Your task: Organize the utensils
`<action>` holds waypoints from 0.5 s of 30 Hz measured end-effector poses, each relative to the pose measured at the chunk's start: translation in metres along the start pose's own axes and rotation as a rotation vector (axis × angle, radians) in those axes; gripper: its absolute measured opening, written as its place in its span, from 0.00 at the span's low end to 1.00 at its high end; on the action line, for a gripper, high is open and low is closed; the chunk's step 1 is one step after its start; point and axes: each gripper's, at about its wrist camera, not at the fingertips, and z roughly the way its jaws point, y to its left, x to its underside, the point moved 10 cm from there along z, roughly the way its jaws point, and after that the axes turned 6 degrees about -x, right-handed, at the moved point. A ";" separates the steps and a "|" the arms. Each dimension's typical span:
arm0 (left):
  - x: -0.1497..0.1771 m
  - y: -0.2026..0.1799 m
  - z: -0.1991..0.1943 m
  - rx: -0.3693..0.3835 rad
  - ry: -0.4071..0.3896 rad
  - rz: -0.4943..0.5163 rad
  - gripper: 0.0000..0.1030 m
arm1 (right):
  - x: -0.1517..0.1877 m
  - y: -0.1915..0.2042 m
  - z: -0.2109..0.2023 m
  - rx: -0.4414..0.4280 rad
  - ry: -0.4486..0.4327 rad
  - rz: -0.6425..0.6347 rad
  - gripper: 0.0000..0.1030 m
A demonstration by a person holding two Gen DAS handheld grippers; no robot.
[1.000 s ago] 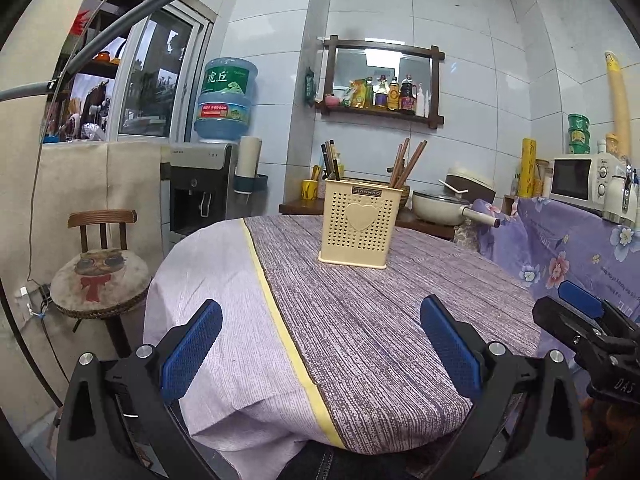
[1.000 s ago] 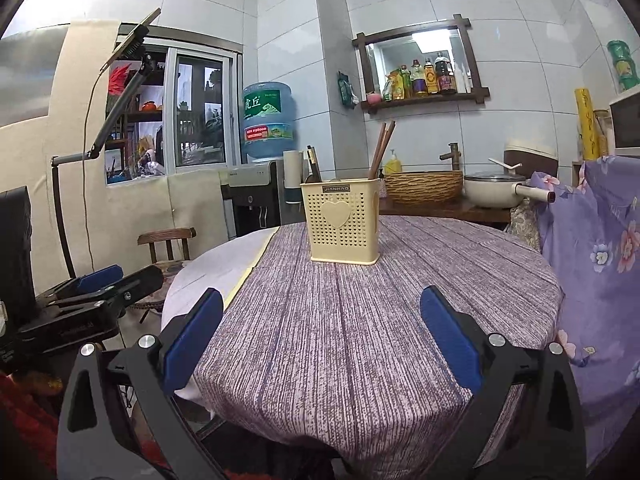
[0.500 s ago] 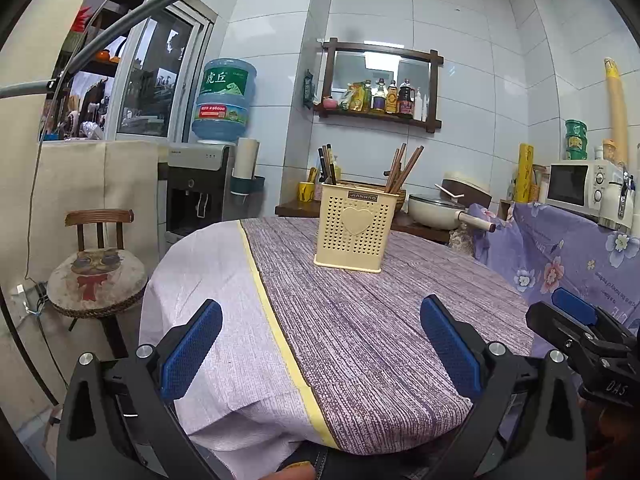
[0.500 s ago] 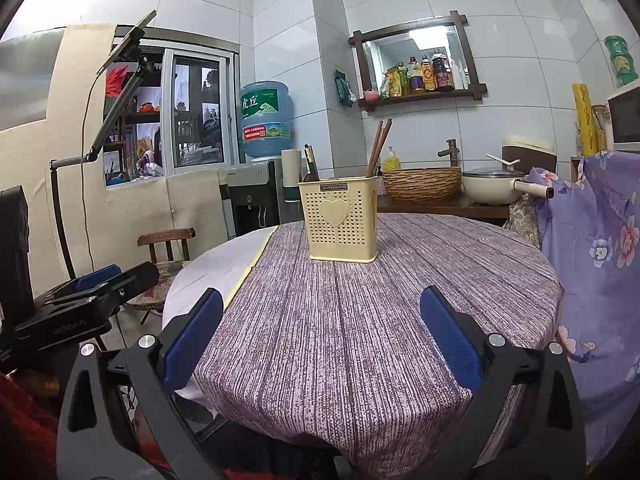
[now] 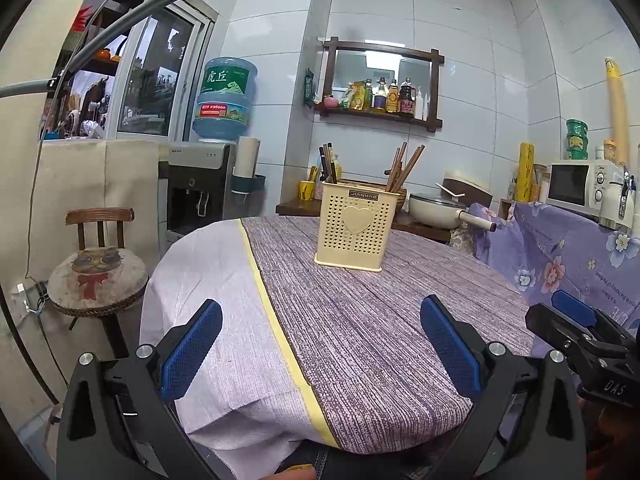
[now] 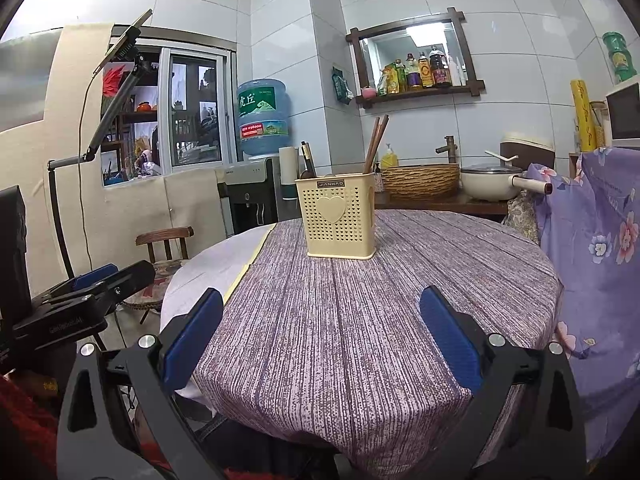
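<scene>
A cream perforated utensil holder (image 5: 352, 228) with a heart on its front stands upright on the round table; it also shows in the right wrist view (image 6: 340, 220). Brown chopsticks (image 5: 404, 168) stick out of its right side and dark utensils (image 5: 328, 164) out of its left. My left gripper (image 5: 320, 354) is open and empty, low at the table's near edge. My right gripper (image 6: 322, 344) is open and empty, also at the near edge. Each gripper shows at the side of the other's view.
The table wears a purple striped cloth (image 5: 360, 320) over a pale one with a yellow band (image 5: 276, 320). A wooden chair (image 5: 98, 272) stands left. A counter behind holds a pot (image 5: 440, 208), a woven basket (image 6: 420, 180) and a microwave (image 5: 576, 186).
Both grippers have sunk a little and drawn back toward the table's near edge. The holder has not moved. Both stay open.
</scene>
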 end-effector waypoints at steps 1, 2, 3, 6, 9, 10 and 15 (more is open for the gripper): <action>0.000 0.000 0.000 0.001 -0.001 0.000 0.95 | 0.000 0.000 0.000 -0.001 0.000 0.000 0.94; 0.000 0.000 0.000 0.001 0.001 0.000 0.95 | 0.000 0.000 0.000 -0.001 0.001 0.000 0.94; 0.001 0.000 0.000 0.004 0.003 0.000 0.95 | 0.000 0.000 0.001 -0.001 0.003 0.000 0.94; 0.001 0.000 0.000 0.009 0.009 -0.005 0.95 | 0.000 -0.001 0.001 -0.002 0.002 0.002 0.94; 0.000 0.000 0.000 0.012 0.011 -0.009 0.95 | 0.000 -0.001 0.001 -0.001 0.005 0.004 0.94; 0.000 0.001 0.000 0.011 0.011 -0.010 0.95 | 0.000 -0.001 0.001 -0.001 0.005 0.004 0.94; 0.000 0.001 0.000 0.011 0.011 -0.010 0.95 | 0.000 -0.001 0.001 -0.001 0.006 0.004 0.94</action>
